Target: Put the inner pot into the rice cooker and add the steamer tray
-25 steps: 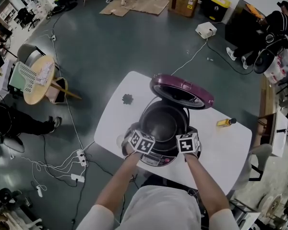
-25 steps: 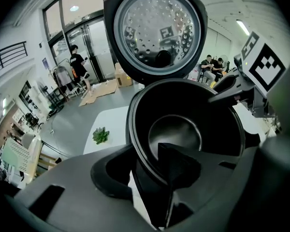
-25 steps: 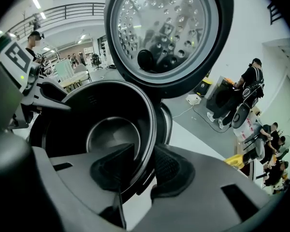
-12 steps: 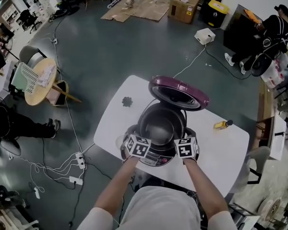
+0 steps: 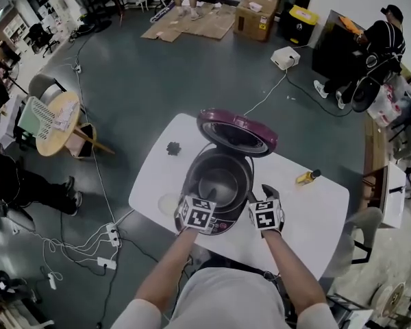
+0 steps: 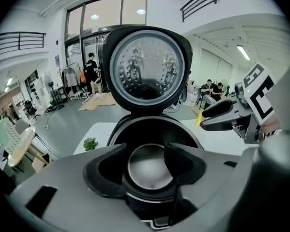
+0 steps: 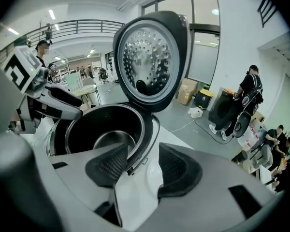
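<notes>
The rice cooker (image 5: 216, 214) stands on the white table (image 5: 308, 214) with its purple lid (image 5: 236, 132) tipped up at the back. The dark inner pot (image 5: 218, 182) sits inside the body, also seen as the pot (image 6: 147, 161) and the pot (image 7: 106, 134). My left gripper (image 5: 204, 201) hovers over the cooker's front left rim, open, with nothing held; the left gripper (image 6: 145, 163) looks down into the pot. My right gripper (image 5: 266, 196) hangs open over the right rim; in the right gripper view the right gripper (image 7: 145, 166) has that rim below its gap, untouched. A pale round disc (image 5: 168, 203), perhaps the steamer tray, lies left of the cooker.
A small yellow bottle (image 5: 305, 177) lies on the table's right part and a small dark green plant (image 5: 173, 148) at its far left. Cables and a power strip (image 5: 113, 235) trail on the floor at the left. People stand by the far right wall.
Both grippers have risen from the cooker's front rim and drawn slightly back toward me. The inner pot stays in the cooker.
</notes>
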Demonstrator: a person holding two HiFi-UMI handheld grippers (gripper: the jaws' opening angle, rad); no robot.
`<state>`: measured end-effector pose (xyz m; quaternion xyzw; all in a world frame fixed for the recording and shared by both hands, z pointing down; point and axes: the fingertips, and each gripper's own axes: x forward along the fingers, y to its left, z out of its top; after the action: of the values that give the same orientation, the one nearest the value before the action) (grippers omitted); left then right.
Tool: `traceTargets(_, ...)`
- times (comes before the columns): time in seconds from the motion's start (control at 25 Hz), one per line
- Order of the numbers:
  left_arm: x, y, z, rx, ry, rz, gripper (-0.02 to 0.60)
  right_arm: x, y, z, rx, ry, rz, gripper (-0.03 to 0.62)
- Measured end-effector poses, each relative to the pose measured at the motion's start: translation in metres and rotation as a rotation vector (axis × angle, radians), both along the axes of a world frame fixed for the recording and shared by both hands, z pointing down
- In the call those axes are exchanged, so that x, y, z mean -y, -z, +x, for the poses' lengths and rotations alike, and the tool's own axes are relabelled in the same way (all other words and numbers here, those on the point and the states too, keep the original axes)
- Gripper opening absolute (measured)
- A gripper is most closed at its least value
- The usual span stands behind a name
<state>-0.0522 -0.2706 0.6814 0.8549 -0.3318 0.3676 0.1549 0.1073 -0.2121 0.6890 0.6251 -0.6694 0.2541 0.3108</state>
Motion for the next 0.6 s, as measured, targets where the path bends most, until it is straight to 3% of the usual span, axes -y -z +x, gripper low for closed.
traceTargets(0.6,-0.065,0.017,0.095,-0.03,-0.108,0.023,0.262,-0.053,0.012,0.071,0.019,-0.06,0.04,0.212)
